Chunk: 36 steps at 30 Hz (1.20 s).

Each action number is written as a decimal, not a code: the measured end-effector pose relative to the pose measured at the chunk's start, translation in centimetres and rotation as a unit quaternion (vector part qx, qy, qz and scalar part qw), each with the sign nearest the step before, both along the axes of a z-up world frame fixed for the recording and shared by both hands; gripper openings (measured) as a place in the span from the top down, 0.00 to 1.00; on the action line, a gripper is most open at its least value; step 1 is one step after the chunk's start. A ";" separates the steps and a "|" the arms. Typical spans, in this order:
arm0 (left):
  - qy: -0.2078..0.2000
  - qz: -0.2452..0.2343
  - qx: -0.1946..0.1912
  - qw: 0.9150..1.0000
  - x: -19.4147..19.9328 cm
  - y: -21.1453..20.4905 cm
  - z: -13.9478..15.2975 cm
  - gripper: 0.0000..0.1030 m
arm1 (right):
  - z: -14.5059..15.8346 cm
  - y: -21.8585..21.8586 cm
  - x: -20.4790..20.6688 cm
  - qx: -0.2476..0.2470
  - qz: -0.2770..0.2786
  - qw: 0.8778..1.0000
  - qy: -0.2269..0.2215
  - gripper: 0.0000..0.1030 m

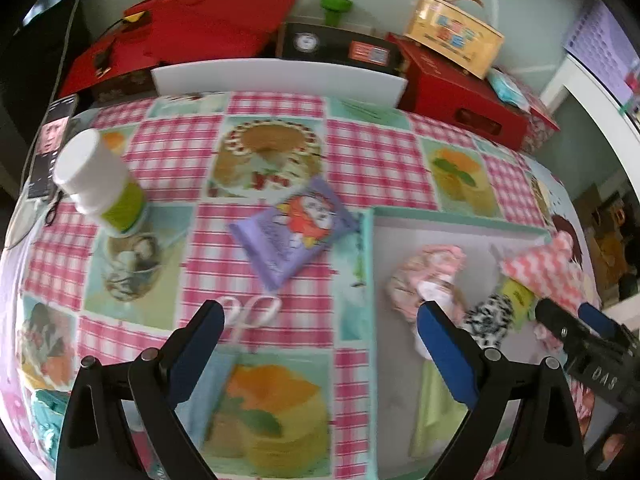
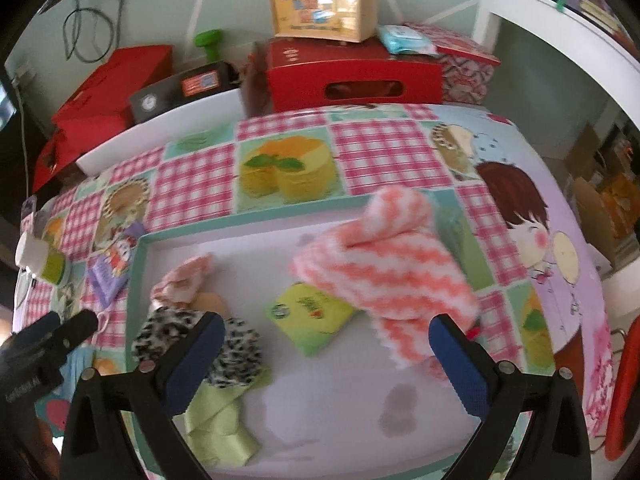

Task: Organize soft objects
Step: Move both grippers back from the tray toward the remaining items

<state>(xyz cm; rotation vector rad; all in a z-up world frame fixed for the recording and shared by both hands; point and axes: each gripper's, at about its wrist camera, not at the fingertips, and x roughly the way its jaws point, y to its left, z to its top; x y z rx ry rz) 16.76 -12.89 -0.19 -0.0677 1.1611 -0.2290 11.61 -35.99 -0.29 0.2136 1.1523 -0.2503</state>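
Observation:
A shallow white tray with a green rim (image 2: pixel 138 276) holds soft things: a pink-and-white zigzag cloth (image 2: pixel 384 264) draped over its right side, a green packet (image 2: pixel 310 314), a black-and-white spotted cloth (image 2: pixel 236 344), a pale pink floral cloth (image 2: pixel 184 280) and a light green cloth (image 2: pixel 216 420). My right gripper (image 2: pixel 324 344) is open and empty above the tray. My left gripper (image 1: pixel 320 328) is open and empty over the tablecloth at the tray's left rim (image 1: pixel 370 280). The zigzag cloth (image 1: pixel 548 268) and spotted cloth (image 1: pixel 490 314) show in the left wrist view too.
A purple snack packet (image 1: pixel 292 232) and a white bottle with a green label (image 1: pixel 100 184) lie on the checked tablecloth left of the tray. White-handled scissors (image 1: pixel 252 310) lie near my left fingers. Red boxes (image 2: pixel 352 74) and a yellow case (image 2: pixel 324 6) stand behind the table.

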 end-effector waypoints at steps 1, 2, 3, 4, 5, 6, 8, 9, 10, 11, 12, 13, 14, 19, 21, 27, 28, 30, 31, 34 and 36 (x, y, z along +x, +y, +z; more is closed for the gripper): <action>0.002 0.009 0.000 1.000 0.2 0.8 0.0 0.06 | -0.1 0.6 0.1 -0.001 0.006 1.000 0.001 0.00; 0.005 0.017 -0.001 1.000 0.4 1.4 -0.1 0.06 | -0.1 1.3 0.3 -0.003 0.016 1.000 0.002 0.00; 0.007 0.025 -0.003 1.000 0.5 2.0 -0.1 0.06 | -0.2 1.9 0.6 -0.004 0.025 1.000 0.003 0.00; 0.009 0.032 -0.004 0.999 0.7 2.6 -0.2 0.06 | -0.2 2.3 0.7 -0.006 0.031 0.999 0.003 0.00; 0.011 0.039 -0.006 0.999 0.8 3.2 -0.3 0.06 | -0.2 2.9 0.8 -0.006 0.039 0.999 0.003 0.00; 0.012 0.045 -0.006 0.999 0.9 3.7 -0.4 0.06 | -0.2 3.3 0.9 -0.007 0.044 0.999 0.003 0.00; 0.014 0.057 -0.004 0.998 1.0 4.7 -0.4 0.06 | -0.3 4.3 1.2 -0.008 0.057 0.998 0.004 0.00; 0.014 0.061 -0.002 0.998 1.0 5.1 -0.4 0.06 | -0.3 4.9 1.3 -0.010 0.065 0.998 0.004 0.00; 0.014 0.066 0.001 0.998 1.1 5.5 -0.4 0.06 | -0.3 5.2 1.4 -0.011 0.070 0.997 0.004 0.00; 0.015 0.070 0.003 0.997 1.1 5.8 -0.4 0.06 | -0.3 5.6 1.5 -0.011 0.075 0.997 0.004 0.00; 0.015 0.074 0.006 0.997 1.1 6.2 -0.5 0.06 | -0.3 6.0 1.6 -0.011 0.080 0.997 0.004 0.00; 0.015 0.078 0.009 0.997 1.2 6.5 -0.5 0.06 | -0.3 6.3 1.6 -0.012 0.084 0.996 0.004 0.00; 0.016 0.081 0.011 0.997 1.2 6.8 -0.5 0.06 | -0.3 6.7 1.6 -0.012 0.087 0.996 0.004 0.00; 0.028 0.085 0.024 0.996 1.3 7.8 -1.1 0.06 | -0.6 8.2 2.0 -0.013 0.105 0.994 0.008 0.00; 0.035 0.085 0.027 0.995 1.3 8.1 -1.6 0.06 | -0.8 8.7 2.1 -0.012 0.110 0.994 0.011 0.00; 0.054 0.093 0.037 0.994 1.3 8.9 -2.9 0.06 | -1.3 10.2 2.6 -0.008 0.131 0.991 0.014 0.00; 0.058 0.092 0.037 0.993 1.3 9.0 -3.1 0.06 | -1.4 10.5 2.7 -0.008 0.134 0.991 0.015 0.00; 0.060 0.087 0.038 0.994 1.2 8.9 -3.3 0.06 | -1.7 11.1 2.8 -0.010 0.141 0.990 0.020 0.00; 0.061 0.082 0.040 0.994 1.2 8.8 -3.4 0.06 | -1.8 11.3 2.8 -0.011 0.144 0.989 0.021 0.00; 0.063 0.073 0.041 0.995 1.0 8.7 -3.5 0.06 | -1.9 11.9 2.8 -0.011 0.152 0.988 0.022 0.00; 0.063 0.064 0.042 0.995 0.9 8.5 -3.6 0.08 | -1.8 12.1 2.8 -0.011 0.155 0.988 0.019 0.00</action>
